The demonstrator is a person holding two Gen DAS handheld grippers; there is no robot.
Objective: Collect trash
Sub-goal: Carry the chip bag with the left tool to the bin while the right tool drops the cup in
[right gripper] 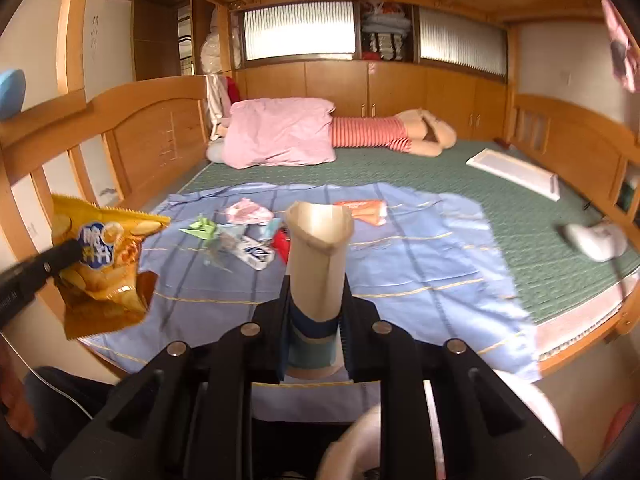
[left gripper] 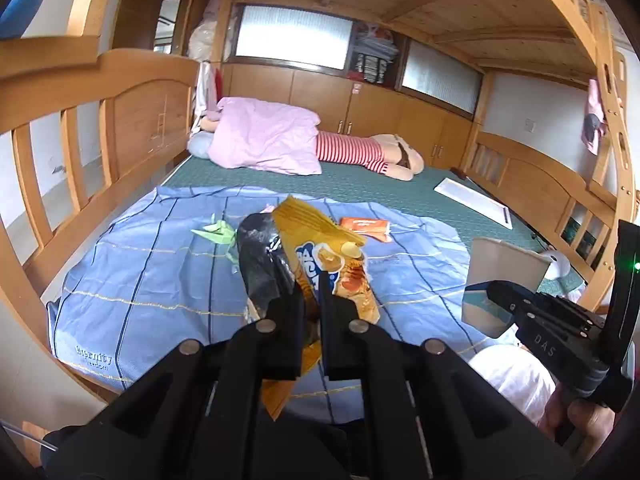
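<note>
My left gripper [left gripper: 311,300] is shut on a yellow chip bag [left gripper: 340,264] and holds it above the blue sheet [left gripper: 160,280]; the bag also shows at the left of the right wrist view [right gripper: 100,264]. My right gripper [right gripper: 316,304] is shut on a squashed paper cup [right gripper: 318,256], also held above the sheet; the cup shows at the right of the left wrist view [left gripper: 504,276]. On the sheet lie a green paper scrap [right gripper: 202,227], a pink wrapper [right gripper: 248,210], an orange packet [right gripper: 362,209], a white pack [right gripper: 256,254] and a red wrapper [right gripper: 282,242].
The sheet lies on a green mattress [right gripper: 520,216] inside a wooden bunk frame [right gripper: 152,136]. A pink quilt [right gripper: 280,136] and a striped plush doll [right gripper: 392,132] lie at the far end. A white flat box [right gripper: 516,172] and a white lamp [right gripper: 596,240] are at the right.
</note>
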